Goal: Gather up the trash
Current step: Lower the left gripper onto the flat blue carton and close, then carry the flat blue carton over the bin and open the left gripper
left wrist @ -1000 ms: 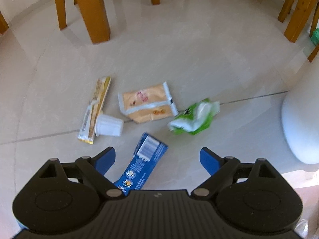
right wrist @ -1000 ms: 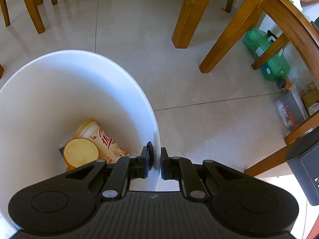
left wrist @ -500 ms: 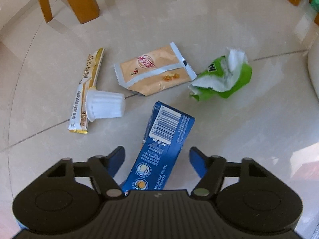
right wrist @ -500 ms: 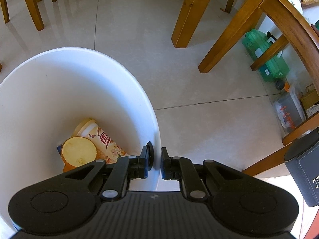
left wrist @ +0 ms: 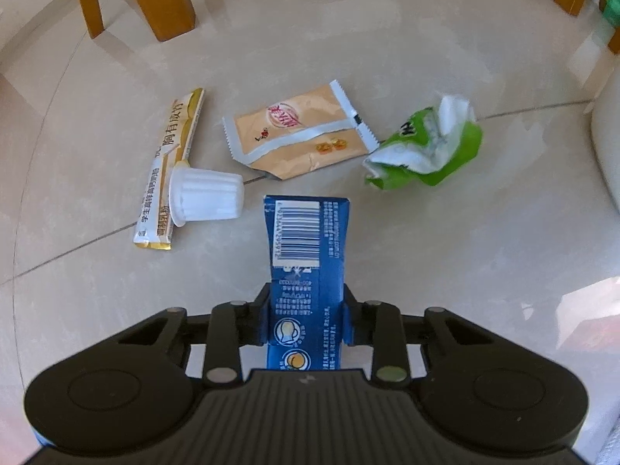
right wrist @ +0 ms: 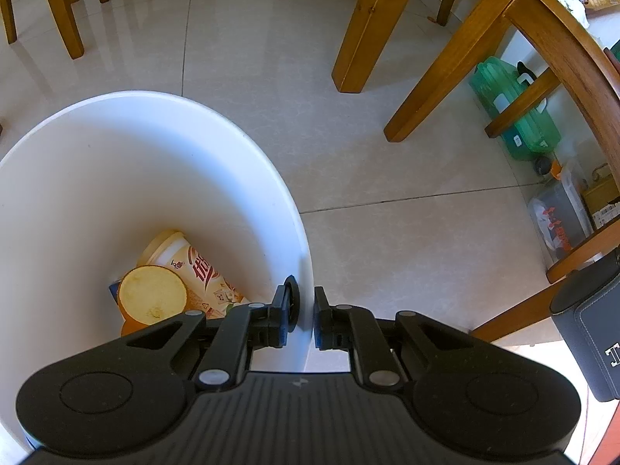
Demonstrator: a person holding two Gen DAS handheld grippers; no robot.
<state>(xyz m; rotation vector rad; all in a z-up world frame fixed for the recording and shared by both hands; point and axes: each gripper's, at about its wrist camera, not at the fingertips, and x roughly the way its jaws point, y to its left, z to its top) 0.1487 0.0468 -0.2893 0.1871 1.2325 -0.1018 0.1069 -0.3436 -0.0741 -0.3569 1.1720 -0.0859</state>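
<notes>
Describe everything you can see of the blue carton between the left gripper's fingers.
The blue carton is a slim, flattened box, cardboard by its look, with a white barcode label near its far end, small white print, and round pictograms near the gripper. It lies lengthwise along the left gripper, pointing away from the camera, its open, slightly crushed far end over the floor tiles. The jaws are closing on it, pads pressing both narrow sides. It touches no other litter; whether it rests on the floor is unclear.

My left gripper [left wrist: 306, 319]: fingers [left wrist: 350, 321] closing on the blue carton [left wrist: 306, 255], pads touching its sides.
Floor [left wrist: 445, 252]: white cup [left wrist: 207, 197] on gold sachet [left wrist: 170, 159]; orange packet [left wrist: 298, 131], green wrapper [left wrist: 424, 151] apart.
</notes>
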